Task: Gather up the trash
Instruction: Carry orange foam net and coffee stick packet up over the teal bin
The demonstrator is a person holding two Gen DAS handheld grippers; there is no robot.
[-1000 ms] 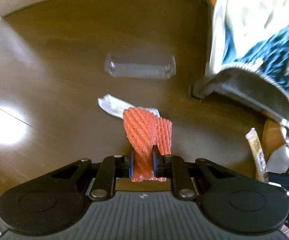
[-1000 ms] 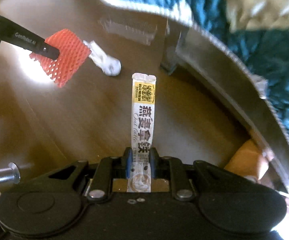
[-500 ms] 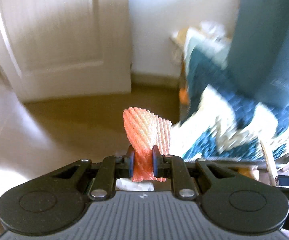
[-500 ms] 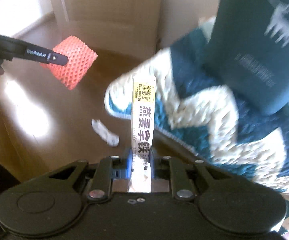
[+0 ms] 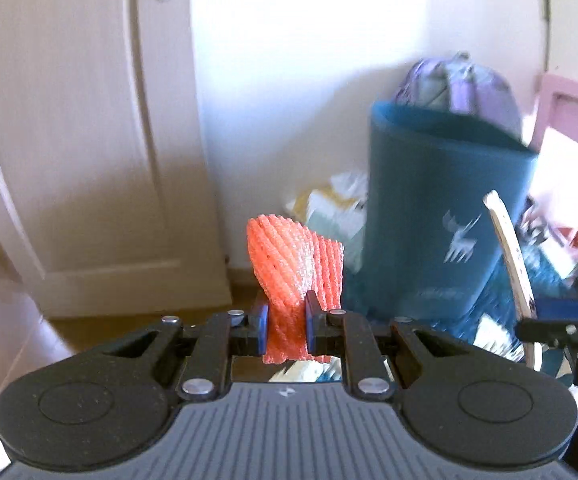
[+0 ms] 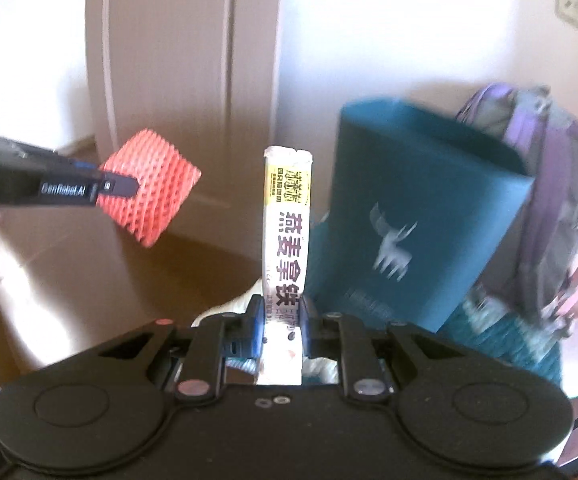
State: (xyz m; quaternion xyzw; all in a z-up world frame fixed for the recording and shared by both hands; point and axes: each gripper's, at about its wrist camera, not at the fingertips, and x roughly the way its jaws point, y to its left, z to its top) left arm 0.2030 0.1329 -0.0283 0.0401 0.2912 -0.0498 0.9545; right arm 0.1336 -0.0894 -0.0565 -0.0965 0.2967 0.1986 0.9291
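White door point(image 5: 89, 160) behind; left tool point(image 5: 286, 320) pinches foam net point(image 5: 293, 264), right tool point(image 6: 279, 320) pinches sachet point(image 6: 287, 232).

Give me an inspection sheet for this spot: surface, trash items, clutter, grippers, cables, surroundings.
Surface: brown wood floor, sunlit patches.
Job's things: orange foam net clamped in the left gripper; printed stick sachet upright in the right gripper.
Clutter: teal bag with white deer print; purple backpack behind it; teal and white knitted fabric under the bag; pale bags by the wall, blurred.
Grippers: both shut on their items, held in the air.
Cables: thin dark loop at the left edge of the right wrist view, unclear.
Surroundings: white door, white wall, wall socket.
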